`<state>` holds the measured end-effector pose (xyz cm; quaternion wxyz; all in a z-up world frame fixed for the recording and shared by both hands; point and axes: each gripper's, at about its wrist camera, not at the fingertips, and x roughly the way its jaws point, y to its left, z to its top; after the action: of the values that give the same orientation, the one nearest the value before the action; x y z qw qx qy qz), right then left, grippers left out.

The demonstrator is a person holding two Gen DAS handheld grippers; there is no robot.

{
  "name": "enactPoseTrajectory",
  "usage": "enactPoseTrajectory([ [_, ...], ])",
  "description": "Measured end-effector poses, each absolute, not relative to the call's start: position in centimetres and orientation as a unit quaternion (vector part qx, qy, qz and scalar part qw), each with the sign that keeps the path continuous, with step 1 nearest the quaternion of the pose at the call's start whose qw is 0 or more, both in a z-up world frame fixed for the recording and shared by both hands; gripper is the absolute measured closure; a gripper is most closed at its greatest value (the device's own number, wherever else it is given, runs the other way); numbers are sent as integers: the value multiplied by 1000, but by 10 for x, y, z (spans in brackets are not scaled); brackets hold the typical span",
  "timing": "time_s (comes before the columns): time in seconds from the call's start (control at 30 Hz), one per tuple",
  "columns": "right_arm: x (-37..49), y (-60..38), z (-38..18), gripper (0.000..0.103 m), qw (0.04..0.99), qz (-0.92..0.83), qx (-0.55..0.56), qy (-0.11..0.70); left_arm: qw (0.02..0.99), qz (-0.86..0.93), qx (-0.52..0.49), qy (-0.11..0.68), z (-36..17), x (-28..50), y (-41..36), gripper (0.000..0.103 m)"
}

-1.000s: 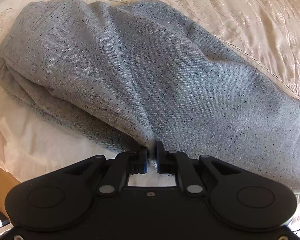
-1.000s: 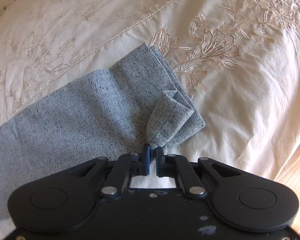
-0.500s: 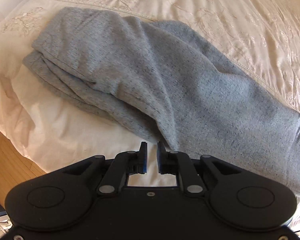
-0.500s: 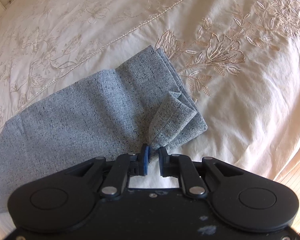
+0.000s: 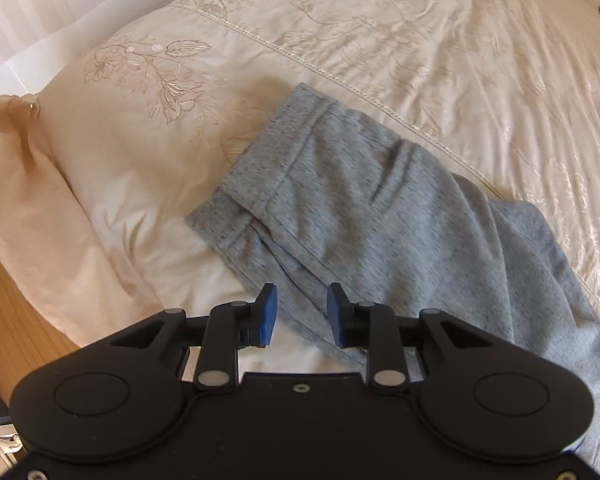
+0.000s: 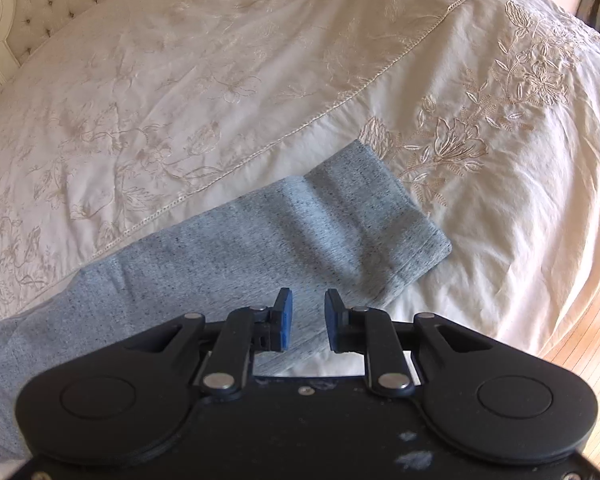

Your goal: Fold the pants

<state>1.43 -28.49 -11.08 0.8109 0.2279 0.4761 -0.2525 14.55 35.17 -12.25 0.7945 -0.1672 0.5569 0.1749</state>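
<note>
Grey pants laid lengthwise on a cream embroidered bedspread, legs seemingly stacked one over the other, waistband end toward the left, cuffs to the right. Left gripper and right gripper above the fabric, fingers apart, empty. Crosswise folds apparently still to come.

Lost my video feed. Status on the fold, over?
Left gripper open, empty. Right gripper open, empty. Grey pants lying folded lengthwise on the bedspread. Nothing in the way.
</note>
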Motion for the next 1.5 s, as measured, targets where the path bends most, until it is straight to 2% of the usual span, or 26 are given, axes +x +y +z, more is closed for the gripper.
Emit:
enactPoseTrajectory([
  [0.13,22,-215,-106,82,817,-234,229,474,785,160,-198,565,-138,160,388,65],
  [0.3,31,-138,-107,82,819,-207,238,480,785,142,-169,579,-146,184,414,64],
  [0.4,36,-100,-108,82,820,-176,238,489,781,127,-172,588,-151,195,427,56],
  [0.67,61,-9,-111,81,824,-23,202,529,778,92,-186,593,-162,212,428,54],
  [0.7,64,6,-111,81,825,-4,186,534,781,88,-185,590,-162,213,426,62],
  [0.73,67,19,-111,81,827,14,168,537,787,81,-182,584,-161,213,425,100],
  [0.83,78,56,-112,80,828,62,124,543,800,83,-159,572,-149,211,419,99],
  [1.13,100,131,-122,79,821,158,49,546,819,66,-178,541,-96,196,442,99],
  [1.33,111,166,-131,78,818,200,-7,539,809,72,-199,548,-94,179,450,99],
  [1.5,128,176,-138,77,818,201,6,539,801,78,-201,558,-101,170,454,99],
])
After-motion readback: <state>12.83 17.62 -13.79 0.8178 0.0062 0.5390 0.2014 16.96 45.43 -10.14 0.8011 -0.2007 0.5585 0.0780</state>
